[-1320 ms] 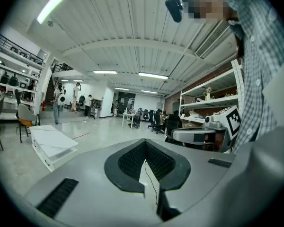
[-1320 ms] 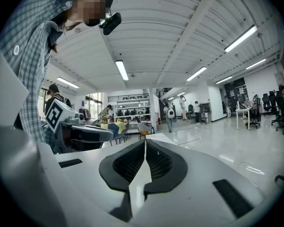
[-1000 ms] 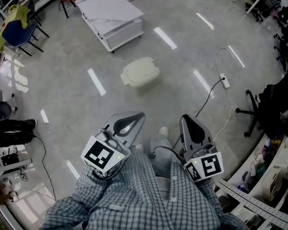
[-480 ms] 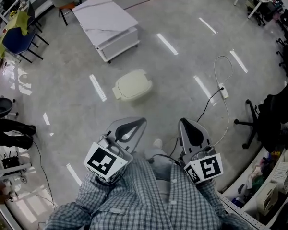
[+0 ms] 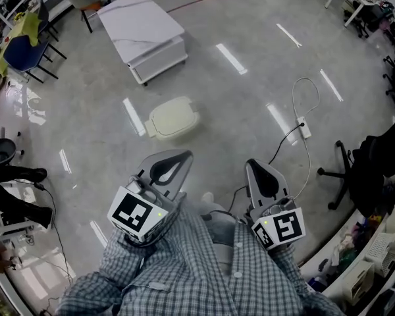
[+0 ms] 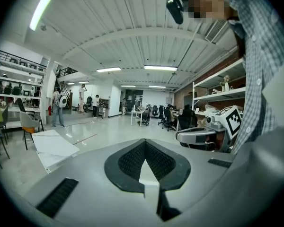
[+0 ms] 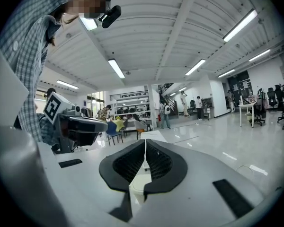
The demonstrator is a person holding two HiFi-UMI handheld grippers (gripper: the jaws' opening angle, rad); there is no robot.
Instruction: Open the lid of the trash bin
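Observation:
The trash bin (image 5: 171, 118) is a cream box with its lid down, standing on the grey floor ahead of me in the head view. Both grippers are held close to my checked shirt, well short of the bin and not touching it. My left gripper (image 5: 186, 153) points at the bin's near side, its jaws closed tip to tip with nothing in them (image 6: 144, 143). My right gripper (image 5: 250, 164) is off to the bin's right, also shut and empty (image 7: 145, 141). A pale shape shows through each jaw opening; I cannot tell what it is.
A low white table on wheels (image 5: 141, 28) stands beyond the bin. Chairs (image 5: 26, 45) line the far left. A power strip with a looping cable (image 5: 305, 129) lies right of the bin, and an office chair base (image 5: 345, 170) is further right. A person's legs (image 5: 16, 193) are at the left edge.
The bin has slid left and lower in the head view, so it is a little nearer. Both grippers stay shut against my body, the left one shifted slightly left.

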